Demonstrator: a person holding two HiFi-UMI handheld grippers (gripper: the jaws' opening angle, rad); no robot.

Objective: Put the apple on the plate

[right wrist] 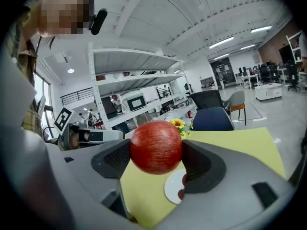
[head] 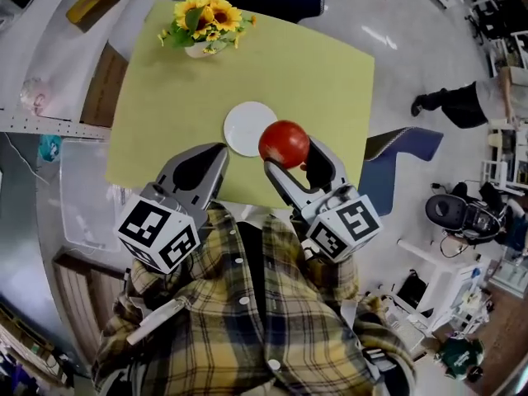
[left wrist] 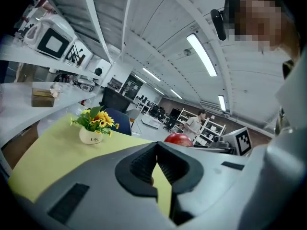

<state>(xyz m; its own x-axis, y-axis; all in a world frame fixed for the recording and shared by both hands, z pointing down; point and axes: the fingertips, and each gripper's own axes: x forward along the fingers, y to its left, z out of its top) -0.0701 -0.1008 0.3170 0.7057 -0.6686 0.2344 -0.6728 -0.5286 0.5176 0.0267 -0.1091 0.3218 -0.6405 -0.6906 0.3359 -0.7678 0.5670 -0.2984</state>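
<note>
We start at the right gripper [head: 295, 162]: its two grey jaws are spread about as wide as the round red apple [head: 284, 143] and press on it from both sides. In the right gripper view the fruit [right wrist: 156, 146] sits squarely between the dark ribbed pads and is held up off the table. It is nearly a ball, so it has no long axis to line up.

What the coming move turns on is the small round white plate [head: 246, 126]. In the head view it lies just ahead of the held apple and slightly to its left, and the apple overlaps the plate's right edge. In the right gripper view the plate [right wrist: 173, 187] shows below the fruit, between the jaws. We judge that a short move forward and down would set the apple on it.

Our left gripper [head: 221, 150] has its jaws together on nothing, tips meeting [left wrist: 157, 150], and hangs near the plate's near edge. It is about as close as the right, but it plays no part.

Beyond lie the yellow-green tabletop [head: 330, 81] and a white pot of sunflowers [head: 204, 27], well apart from the plate.
</note>
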